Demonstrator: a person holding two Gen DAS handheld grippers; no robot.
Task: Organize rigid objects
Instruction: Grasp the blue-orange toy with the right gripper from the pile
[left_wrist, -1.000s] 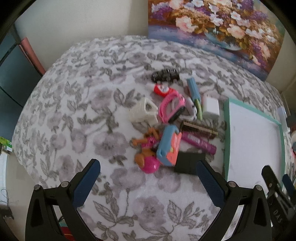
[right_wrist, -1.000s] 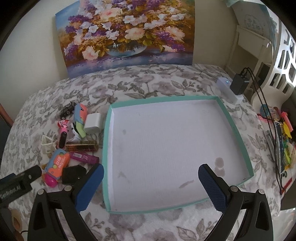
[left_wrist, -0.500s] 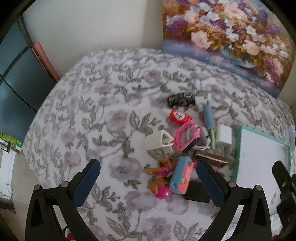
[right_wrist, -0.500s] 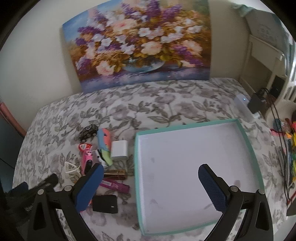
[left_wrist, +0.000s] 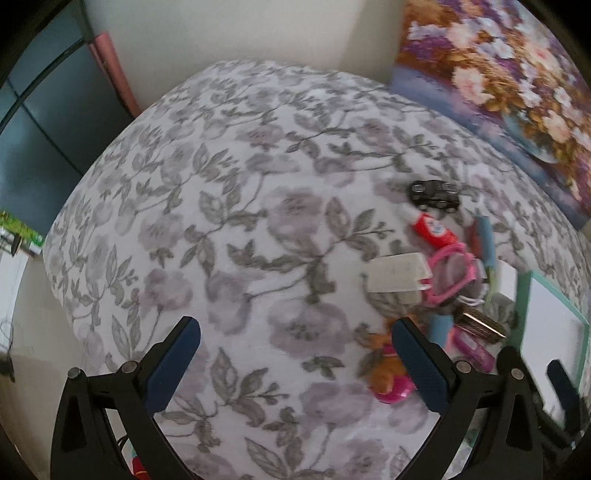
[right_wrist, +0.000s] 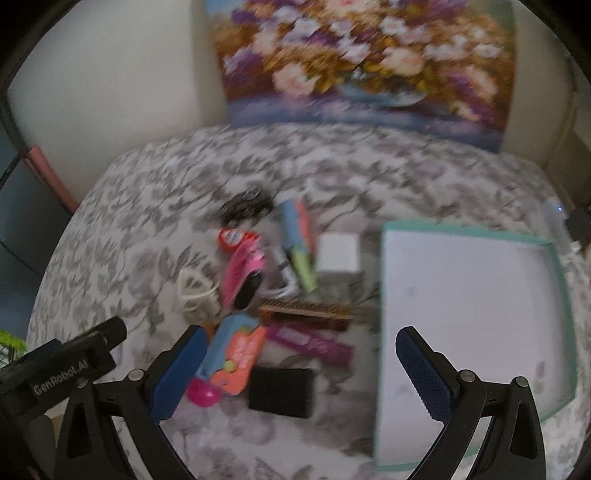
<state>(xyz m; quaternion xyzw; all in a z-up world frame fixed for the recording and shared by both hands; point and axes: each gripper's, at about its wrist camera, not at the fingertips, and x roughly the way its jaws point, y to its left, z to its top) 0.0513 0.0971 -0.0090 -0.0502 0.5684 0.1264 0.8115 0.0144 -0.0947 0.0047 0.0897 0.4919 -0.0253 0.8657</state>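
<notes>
Left gripper (left_wrist: 295, 365): fingers wide, empty, above floral cloth (left_wrist: 240, 221). Right gripper (right_wrist: 301, 365): fingers wide, empty. Toy pile (right_wrist: 266, 295): on cloth, just left of teal tray (right_wrist: 382, 332). Black car (left_wrist: 434, 194): far end of pile.

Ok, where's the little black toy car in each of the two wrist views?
Left wrist: the black toy car sits upper right, at the far end of the clutter.
Right wrist: it is left of centre, blurred, also at the far end.
Shared landmark: the red tube just nearer than it.
</notes>
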